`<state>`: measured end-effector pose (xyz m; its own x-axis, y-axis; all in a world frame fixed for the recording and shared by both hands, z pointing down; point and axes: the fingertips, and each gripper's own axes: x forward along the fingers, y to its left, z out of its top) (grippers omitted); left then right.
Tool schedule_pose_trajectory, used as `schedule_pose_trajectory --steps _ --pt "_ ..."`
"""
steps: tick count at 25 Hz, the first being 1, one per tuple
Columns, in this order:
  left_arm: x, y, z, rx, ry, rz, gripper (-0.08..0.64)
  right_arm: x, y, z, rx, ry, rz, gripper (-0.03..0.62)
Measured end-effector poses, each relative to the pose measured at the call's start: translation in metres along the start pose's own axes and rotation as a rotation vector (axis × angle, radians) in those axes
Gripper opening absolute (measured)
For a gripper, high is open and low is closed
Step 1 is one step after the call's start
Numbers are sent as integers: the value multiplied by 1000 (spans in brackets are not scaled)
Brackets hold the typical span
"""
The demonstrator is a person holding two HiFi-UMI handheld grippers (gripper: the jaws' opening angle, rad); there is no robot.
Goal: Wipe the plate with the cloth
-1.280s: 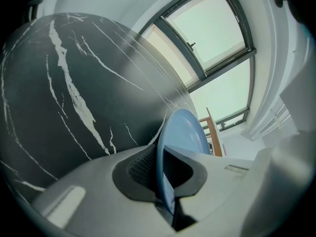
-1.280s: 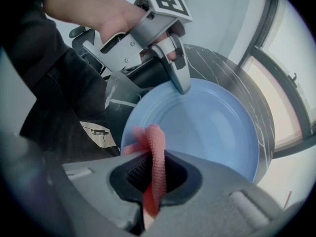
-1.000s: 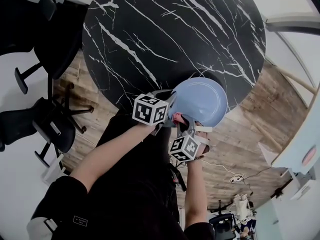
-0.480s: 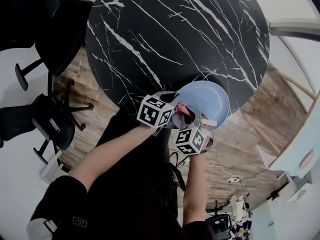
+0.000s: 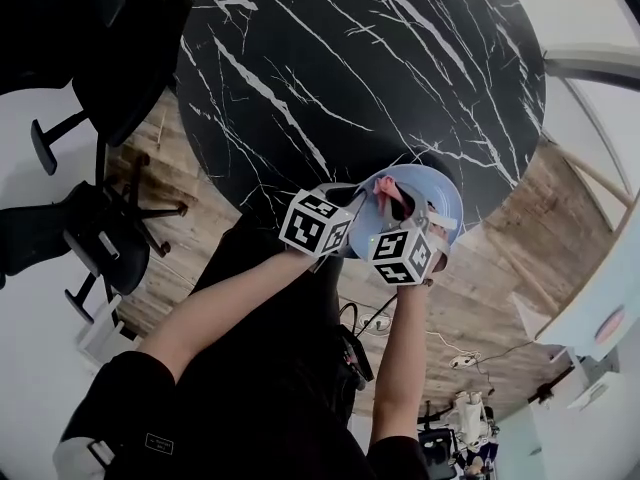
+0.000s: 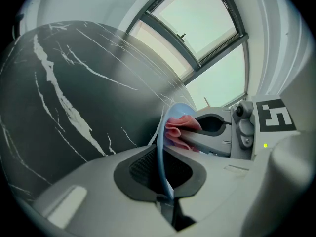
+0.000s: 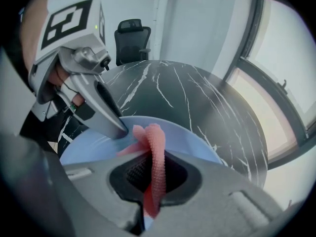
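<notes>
A light blue plate [image 5: 432, 196] is held tilted over the near rim of the black marble table [image 5: 340, 68]. My left gripper [image 5: 357, 218] is shut on the plate's left rim; in the left gripper view the plate [image 6: 161, 147] stands edge-on between the pads of the left gripper [image 6: 162, 179]. My right gripper [image 5: 396, 208] is shut on a pink cloth [image 5: 388, 194] that lies against the plate's face. In the right gripper view the cloth [image 7: 156, 154] rises from the right gripper [image 7: 152, 179] onto the plate [image 7: 190, 139], next to the left gripper's finger [image 7: 101, 107].
Black office chairs [image 5: 95, 233] stand on the wooden floor [image 5: 500, 278] to the left of the table. Another chair [image 7: 132, 39] stands behind the table. Large windows [image 6: 207, 28] line the wall past the table.
My right gripper has slid the pink cloth from the plate's near edge up and to the right across its face. The left gripper still holds the rim in the same place.
</notes>
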<state>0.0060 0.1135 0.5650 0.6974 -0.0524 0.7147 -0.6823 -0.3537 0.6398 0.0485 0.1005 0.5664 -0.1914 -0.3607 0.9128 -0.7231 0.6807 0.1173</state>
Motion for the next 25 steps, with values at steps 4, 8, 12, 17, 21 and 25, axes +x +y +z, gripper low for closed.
schedule_pose_trajectory --steps 4,8,12,17,21,25 --pt "0 0 0 -3 0 -1 17 3 -19 -2 1 -1 -46 12" --pt "0 0 0 -18 -2 -4 17 2 -44 -11 17 10 -106 12" --pt "0 1 0 -29 -10 -3 17 -1 -54 -18 37 5 -140 12" --pt "0 1 0 -26 -16 5 17 -3 -43 -20 -7 4 -177 11" --pt "0 1 -1 -36 -19 6 17 -6 -20 -19 -28 -13 -151 11" --pt "0 1 0 -36 -19 8 17 -12 16 -23 -62 -30 -104 11"
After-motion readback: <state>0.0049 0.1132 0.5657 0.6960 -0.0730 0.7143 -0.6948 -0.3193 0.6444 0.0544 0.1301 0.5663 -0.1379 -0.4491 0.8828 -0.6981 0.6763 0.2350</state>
